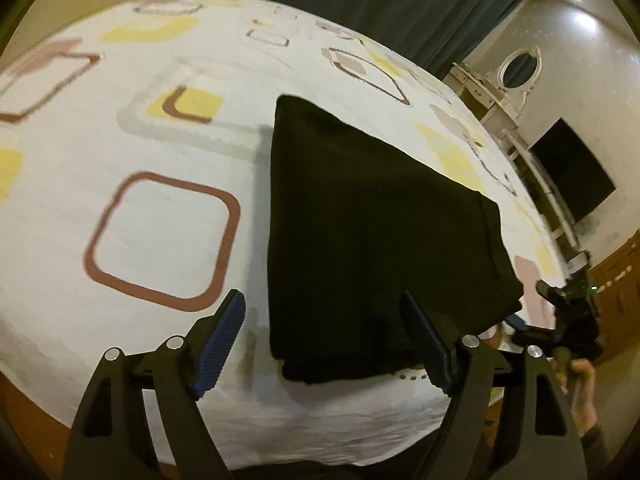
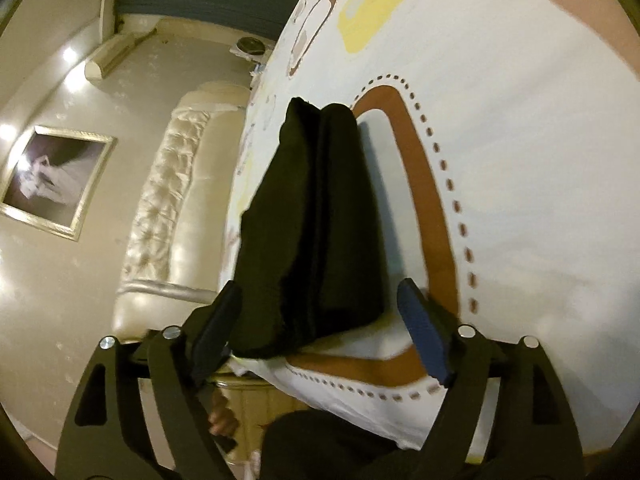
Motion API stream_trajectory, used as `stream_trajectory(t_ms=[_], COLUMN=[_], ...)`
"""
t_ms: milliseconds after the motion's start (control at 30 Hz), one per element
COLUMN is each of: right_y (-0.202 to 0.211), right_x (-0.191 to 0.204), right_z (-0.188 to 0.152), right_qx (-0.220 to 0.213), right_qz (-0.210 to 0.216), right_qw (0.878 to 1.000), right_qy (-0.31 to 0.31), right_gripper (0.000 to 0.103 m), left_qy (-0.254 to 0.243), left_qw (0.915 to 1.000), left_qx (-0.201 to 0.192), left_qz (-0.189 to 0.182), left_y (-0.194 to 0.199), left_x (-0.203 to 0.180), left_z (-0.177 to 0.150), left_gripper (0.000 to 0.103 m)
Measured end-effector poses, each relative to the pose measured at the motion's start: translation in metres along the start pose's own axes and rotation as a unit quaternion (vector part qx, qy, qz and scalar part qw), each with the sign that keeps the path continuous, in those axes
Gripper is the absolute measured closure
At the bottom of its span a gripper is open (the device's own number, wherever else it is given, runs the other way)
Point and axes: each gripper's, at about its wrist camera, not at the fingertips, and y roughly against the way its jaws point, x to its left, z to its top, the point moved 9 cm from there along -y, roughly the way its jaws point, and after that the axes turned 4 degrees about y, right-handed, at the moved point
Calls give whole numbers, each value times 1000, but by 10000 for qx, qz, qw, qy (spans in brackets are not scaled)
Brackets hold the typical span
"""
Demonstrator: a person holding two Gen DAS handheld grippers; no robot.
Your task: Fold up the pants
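Observation:
The black pants (image 1: 372, 232) lie folded into a compact stack on the patterned bedsheet (image 1: 168, 232), near the bed's front edge. My left gripper (image 1: 324, 340) is open and empty, hovering just in front of the stack's near edge. In the right wrist view the folded pants (image 2: 316, 232) show edge-on, with layers visible. My right gripper (image 2: 320, 320) is open and empty, its fingers to either side of the stack's near end without gripping it. The right gripper also shows in the left wrist view (image 1: 568, 312) at the stack's right corner.
The bed carries a white sheet with brown and yellow squares (image 2: 520, 160). A padded cream headboard (image 2: 168, 200) and a framed picture (image 2: 52, 180) show in the right wrist view. A white dresser with an oval mirror (image 1: 516, 68), a dark TV (image 1: 572, 176) and teal curtains (image 1: 400, 4) stand beyond the bed.

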Motion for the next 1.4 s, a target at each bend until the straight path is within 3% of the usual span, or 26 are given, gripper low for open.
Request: stream_trajectory(t_ms=[267,367,467,567,733,833,1067,1400], right_y=[31,38,39,39,37,28,23,26], right_x=[-7,-11,-3,3,9,19,37,37], right_z=[-8,-8,-12,-19,-27,-34,-42,-38], right_qx=[-593,-613,-607,-614,-612,-601,-756,-866], right_qz=[-1172,-1491,-1929,-2557,-3123,-3269,-3271,-3235], right_qw=[9906,9849,9731,9512,9231,9094,8989,9002], right_qy=[373,625,1103,1617,2158,2499,2815,2785], right_gripper=[17,16,13,13,12,11,9,8], left_qy=[-268,-369,-506,-526,-431,-614,-768,-857], left_qw=[9980,9956,9931,9906,9894,9870,9867,9860], left_qx=[-267,-470,-615,-797,-950,-1012,-930,-931], left_qz=[508,716,866,979,1010,1087,1091,1088], left_y=[19,30,40,49,59,63,61,58], left_x=[-3,-6,-7,-7,-8,-13,-25,-33], left_z=[-8,-8,-8,-7,-7,-11,-24,-31], left_gripper=[21,21,20,19,17,17,17,17])
